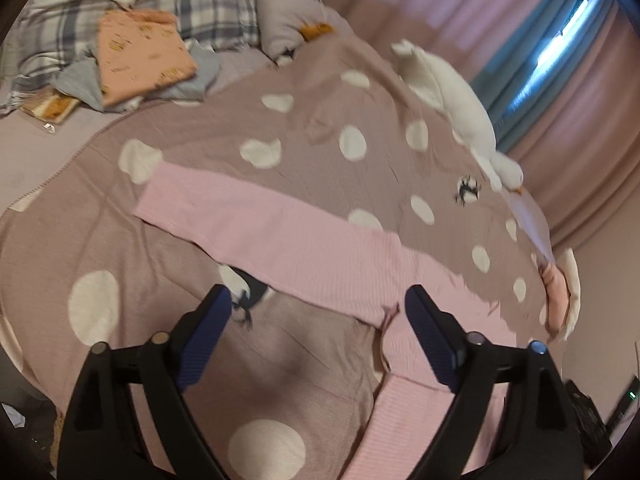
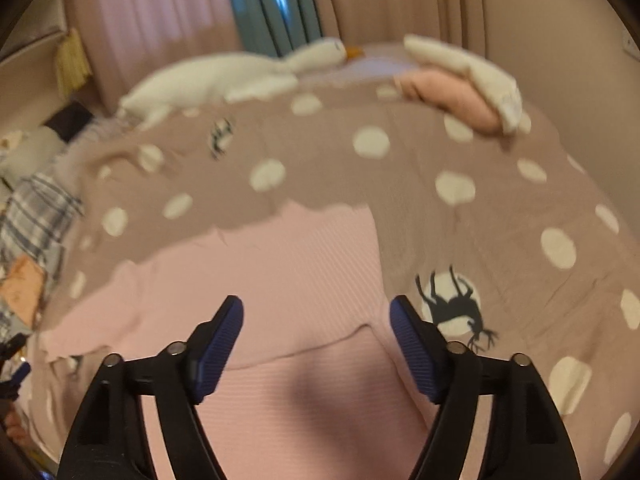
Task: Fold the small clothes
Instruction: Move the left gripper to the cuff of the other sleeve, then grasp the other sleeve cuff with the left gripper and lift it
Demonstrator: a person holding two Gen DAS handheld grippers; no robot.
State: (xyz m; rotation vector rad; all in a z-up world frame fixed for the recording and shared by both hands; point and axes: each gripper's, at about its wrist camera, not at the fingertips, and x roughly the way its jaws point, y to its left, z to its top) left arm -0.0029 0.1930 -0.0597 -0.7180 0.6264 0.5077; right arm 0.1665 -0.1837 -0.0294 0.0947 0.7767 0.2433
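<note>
Garment: pink ribbed trousers (image 1: 280, 236) lie flat on a mauve blanket (image 1: 132, 248) with white dots.
Left gripper (image 1: 318, 304): fingers spread wide, holding nothing; above the blanket.
Garment by the left fingers: one leg stretches ahead and away to the left; the crotch seam sits just inside the right-hand finger; the other leg runs back under that finger.
Right gripper (image 2: 316, 310): fingers spread wide, holding nothing.
Garment by the right fingers: the pink cloth (image 2: 280, 280) fills the gap between both fingers and reaches ahead; a seam crosses between them.
Left view only: a peach folded cloth (image 1: 140, 52) on plaid bedding (image 1: 208, 0), far ahead to the left.
Right view only: a deer print (image 2: 452, 304) just outside the right-hand finger.
Both views: a white goose toy (image 1: 452, 96) at the blanket's far edge, curtains behind it.
</note>
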